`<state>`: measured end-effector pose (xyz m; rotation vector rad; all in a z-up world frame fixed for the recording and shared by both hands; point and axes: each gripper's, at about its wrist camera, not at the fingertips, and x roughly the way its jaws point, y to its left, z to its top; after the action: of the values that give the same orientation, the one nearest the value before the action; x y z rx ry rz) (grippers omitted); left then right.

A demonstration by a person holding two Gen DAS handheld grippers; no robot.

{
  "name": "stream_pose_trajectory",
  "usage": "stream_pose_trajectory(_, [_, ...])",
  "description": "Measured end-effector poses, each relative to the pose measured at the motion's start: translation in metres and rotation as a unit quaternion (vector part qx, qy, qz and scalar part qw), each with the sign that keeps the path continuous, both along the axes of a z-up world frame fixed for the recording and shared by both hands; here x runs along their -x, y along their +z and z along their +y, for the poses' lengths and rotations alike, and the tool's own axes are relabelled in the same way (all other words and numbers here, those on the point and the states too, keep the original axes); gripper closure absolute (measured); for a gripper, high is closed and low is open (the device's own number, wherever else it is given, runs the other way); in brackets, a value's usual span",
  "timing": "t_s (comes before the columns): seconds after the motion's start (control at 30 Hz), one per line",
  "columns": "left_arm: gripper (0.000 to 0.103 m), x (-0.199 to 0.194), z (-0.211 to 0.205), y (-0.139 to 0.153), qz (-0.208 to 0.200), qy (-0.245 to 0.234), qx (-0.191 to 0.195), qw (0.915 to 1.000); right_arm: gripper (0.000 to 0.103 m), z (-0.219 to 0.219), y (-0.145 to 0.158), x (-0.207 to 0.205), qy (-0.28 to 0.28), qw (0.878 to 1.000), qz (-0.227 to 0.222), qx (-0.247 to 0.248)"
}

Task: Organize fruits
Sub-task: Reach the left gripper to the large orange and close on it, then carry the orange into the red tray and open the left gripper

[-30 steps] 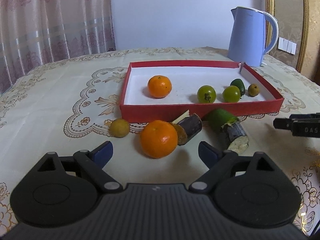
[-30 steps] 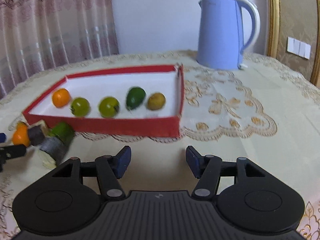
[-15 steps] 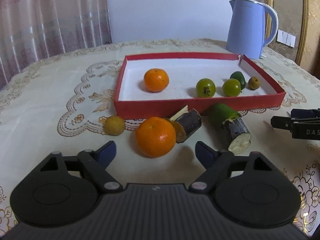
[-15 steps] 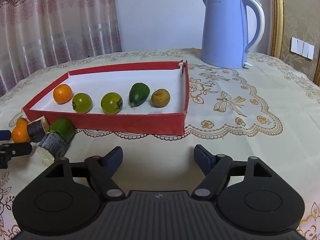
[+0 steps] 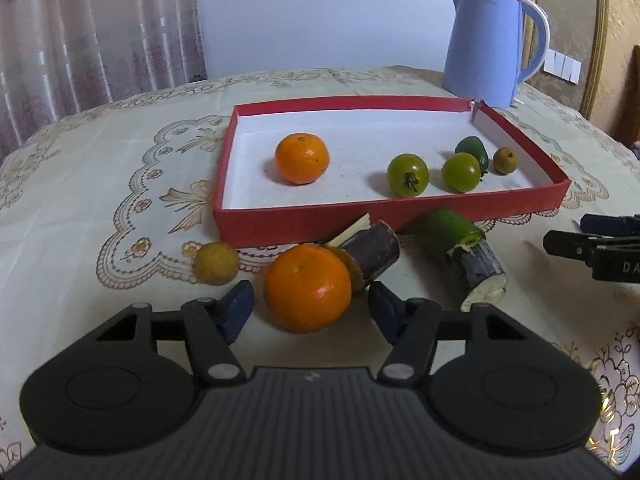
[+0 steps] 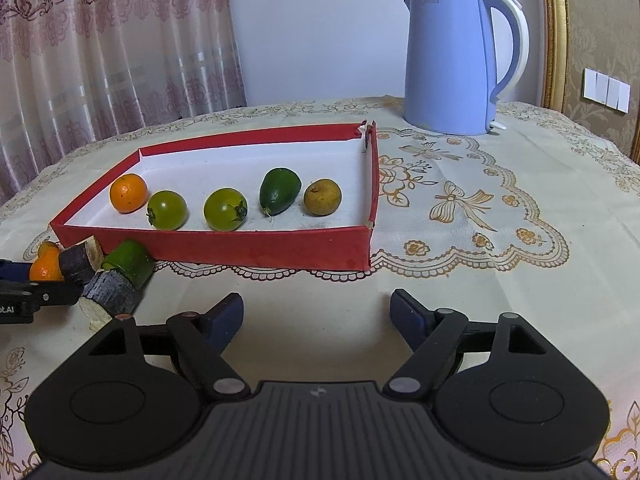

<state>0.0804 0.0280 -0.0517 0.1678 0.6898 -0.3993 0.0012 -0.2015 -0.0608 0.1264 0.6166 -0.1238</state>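
Note:
In the left wrist view a loose orange [image 5: 307, 287] lies on the tablecloth between the fingers of my left gripper [image 5: 312, 306]. Its jaws are closing, with small gaps still showing beside the fruit. Behind it stands a red tray [image 5: 304, 220] holding another orange [image 5: 302, 158], two green tomatoes [image 5: 408, 175], a dark green fruit [image 5: 474, 152] and a brown fruit [image 5: 505, 160]. A small yellow-brown fruit [image 5: 216, 263] lies left of the loose orange. My right gripper [image 6: 316, 316] hovers over bare cloth in front of the tray [image 6: 260, 246], jaws opening and empty.
Two dark sugarcane pieces [image 5: 372, 252] [image 5: 478, 276] and a green chunk [image 5: 448, 226] lie in front of the tray, one piece touching the loose orange. A blue kettle [image 6: 452, 64] stands behind the tray's right corner. Curtains hang behind the table.
My left gripper has come forward around the loose orange and its jaws have narrowed. My right gripper's jaws have spread wider over the same spot.

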Motion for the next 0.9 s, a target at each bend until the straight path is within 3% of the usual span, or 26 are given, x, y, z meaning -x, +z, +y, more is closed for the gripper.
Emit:
stream_pose_trajectory(0.4, [0.063,0.008,0.005,0.001,-0.011,0.004,-0.003,0.9999,0.022,0.0,0.0,0.0,0.0,1.0,0.0,-0.001])
stream_pose_trajectory(0.9, [0.063,0.018,0.014,0.011,-0.025,0.016,0.006,0.9995,0.022,0.0,0.0,0.0,0.0,1.0,-0.002,-0.005])
